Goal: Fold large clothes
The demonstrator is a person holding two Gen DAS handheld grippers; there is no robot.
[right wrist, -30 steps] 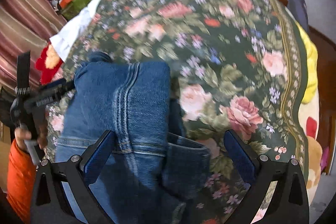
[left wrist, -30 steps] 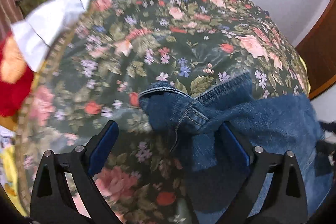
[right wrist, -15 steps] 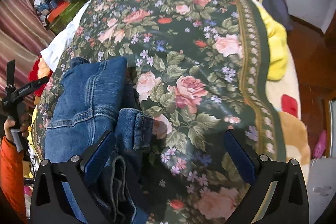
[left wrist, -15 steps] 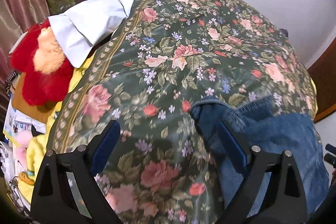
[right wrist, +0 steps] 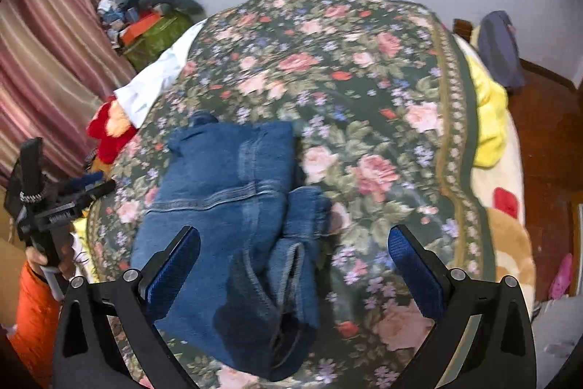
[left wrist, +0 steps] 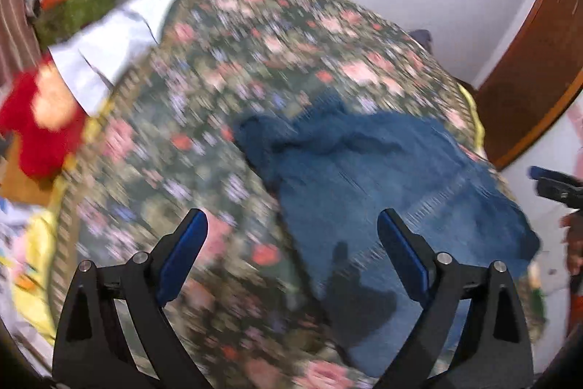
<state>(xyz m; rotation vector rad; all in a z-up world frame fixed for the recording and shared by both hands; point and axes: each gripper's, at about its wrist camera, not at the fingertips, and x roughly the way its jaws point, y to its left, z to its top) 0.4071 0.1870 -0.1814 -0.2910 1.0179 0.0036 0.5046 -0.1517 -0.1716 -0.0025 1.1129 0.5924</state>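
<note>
A: Both grippers wide apart, nothing held. The jeans (right wrist: 233, 206) lie folded on the floral bedspread (right wrist: 364, 97), long axis running away from the right gripper (right wrist: 293, 263).

B: Which one's closer?

A: The right, I'd say; the denim sits directly under it. From the left gripper (left wrist: 291, 252), the jeans (left wrist: 382, 170) lie ahead and rightward.

B: Containers?

A: None in view.

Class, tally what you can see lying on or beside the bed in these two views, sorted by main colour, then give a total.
Blue: 1, the folded jeans
Green floral: 1, the bedspread
White: 1, the cloth
Red: 1, the plush toy
Yellow: 1, the blanket
Total: 5
</note>
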